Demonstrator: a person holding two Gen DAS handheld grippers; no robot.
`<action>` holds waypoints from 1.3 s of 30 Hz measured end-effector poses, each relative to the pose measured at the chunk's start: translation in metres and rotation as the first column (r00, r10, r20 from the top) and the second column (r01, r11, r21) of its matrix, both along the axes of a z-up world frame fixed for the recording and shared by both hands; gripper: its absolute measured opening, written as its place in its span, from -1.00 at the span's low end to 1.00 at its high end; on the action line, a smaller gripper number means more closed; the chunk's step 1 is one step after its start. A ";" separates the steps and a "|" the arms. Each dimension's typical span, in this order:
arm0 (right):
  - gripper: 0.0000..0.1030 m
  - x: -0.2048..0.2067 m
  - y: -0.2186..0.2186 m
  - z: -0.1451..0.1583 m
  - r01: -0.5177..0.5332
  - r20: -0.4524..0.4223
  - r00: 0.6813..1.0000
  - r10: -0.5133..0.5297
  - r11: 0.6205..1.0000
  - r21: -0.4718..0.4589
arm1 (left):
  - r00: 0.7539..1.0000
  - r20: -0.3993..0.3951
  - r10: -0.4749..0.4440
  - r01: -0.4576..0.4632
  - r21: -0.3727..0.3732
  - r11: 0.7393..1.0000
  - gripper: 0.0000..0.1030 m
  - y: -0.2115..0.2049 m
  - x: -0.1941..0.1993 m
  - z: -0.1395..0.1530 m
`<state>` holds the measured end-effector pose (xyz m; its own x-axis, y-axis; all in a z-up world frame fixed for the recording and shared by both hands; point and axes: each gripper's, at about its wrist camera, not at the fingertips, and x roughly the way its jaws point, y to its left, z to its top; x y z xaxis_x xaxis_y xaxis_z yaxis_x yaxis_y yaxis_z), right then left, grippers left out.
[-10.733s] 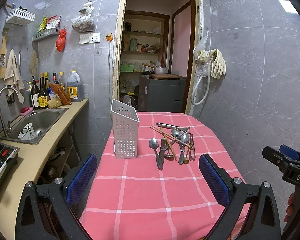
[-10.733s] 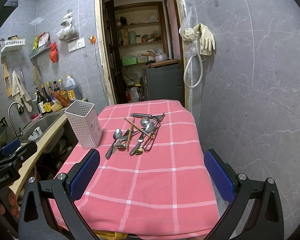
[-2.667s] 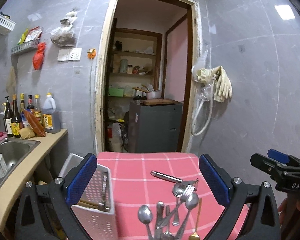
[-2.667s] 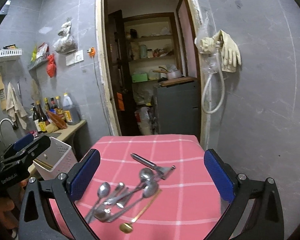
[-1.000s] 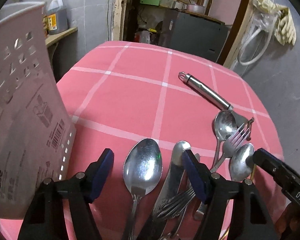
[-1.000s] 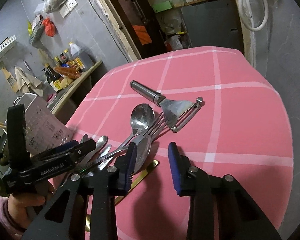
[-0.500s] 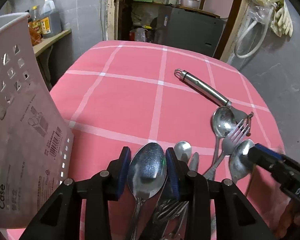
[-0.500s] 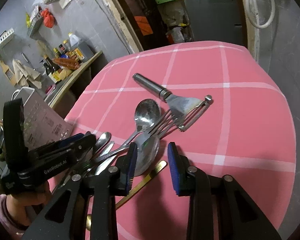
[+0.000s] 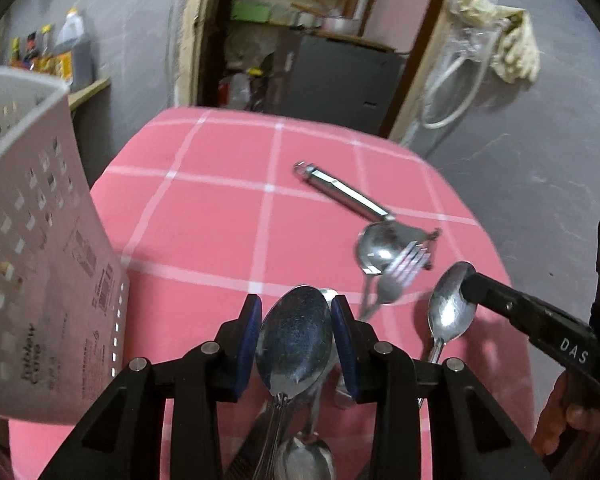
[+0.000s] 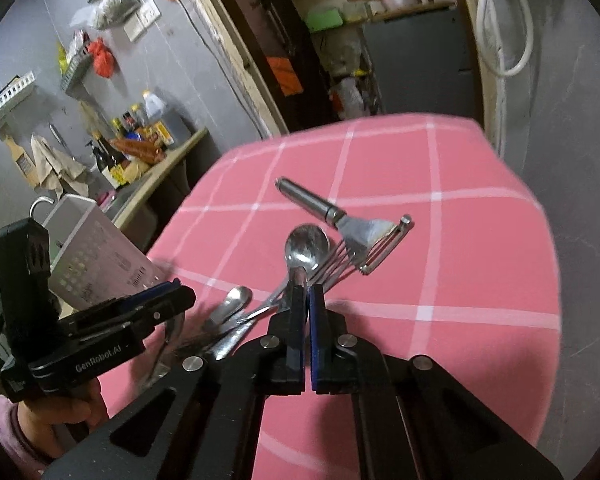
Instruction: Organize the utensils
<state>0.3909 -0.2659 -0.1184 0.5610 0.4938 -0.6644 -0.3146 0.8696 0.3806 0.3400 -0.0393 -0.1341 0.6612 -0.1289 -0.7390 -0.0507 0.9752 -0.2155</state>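
My left gripper (image 9: 296, 328) is shut on the bowl of a large steel spoon (image 9: 296, 340), held just above the pink checked tablecloth (image 9: 204, 232). My right gripper (image 10: 307, 300) is shut on another spoon; its bowl (image 9: 450, 304) shows at the fingertips in the left wrist view. On the cloth lie a spoon (image 10: 306, 246), a fork (image 10: 336, 266), a steel peeler (image 10: 340, 216) and more cutlery (image 10: 232, 304). The white perforated utensil holder (image 9: 32, 248) stands at the left, beside my left gripper.
A counter with bottles (image 10: 140, 132) and a sink runs along the left wall. An open doorway (image 9: 300, 40) with a grey cabinet lies beyond the table's far edge. A grey tiled wall with a hose and gloves (image 9: 500, 40) stands at the right.
Both grippers closed: the left on the large spoon's bowl, the right on a smaller spoon. Both have lifted slightly, and the views tilted up.
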 end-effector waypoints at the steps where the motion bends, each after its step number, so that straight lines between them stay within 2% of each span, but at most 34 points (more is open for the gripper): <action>1: -0.97 -0.005 -0.002 0.005 0.009 0.008 1.000 -0.009 1.000 0.002 | 1.000 0.015 -0.015 0.015 0.001 1.000 -0.35 -0.001 -0.003 0.004; 9: -0.97 -0.037 -0.004 0.030 0.054 0.067 0.996 -0.052 0.998 -0.030 | 0.988 0.108 -0.110 0.108 0.030 0.994 -0.35 -0.006 -0.033 0.031; 14: -0.97 -0.055 -0.001 0.042 0.066 0.096 0.994 -0.061 0.996 -0.058 | 0.978 0.134 -0.160 0.155 0.046 0.987 -0.36 -0.010 -0.046 0.042; 22: -0.97 -0.084 0.004 0.063 0.110 0.143 0.985 -0.097 0.991 -0.080 | 0.963 0.192 -0.192 0.185 0.055 0.981 -0.37 -0.003 -0.068 0.059; 39: -0.97 -0.135 0.028 0.081 0.189 0.172 0.971 -0.168 0.975 -0.115 | 0.914 0.272 -0.301 0.280 0.111 0.953 -0.40 0.020 -0.122 0.091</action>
<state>0.2558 -0.2378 -0.0379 0.7362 0.2918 -0.6106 -0.1974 0.9556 0.2186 0.2178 -0.0194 -0.0430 0.7847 -0.3030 -0.5408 0.2902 0.9505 -0.1115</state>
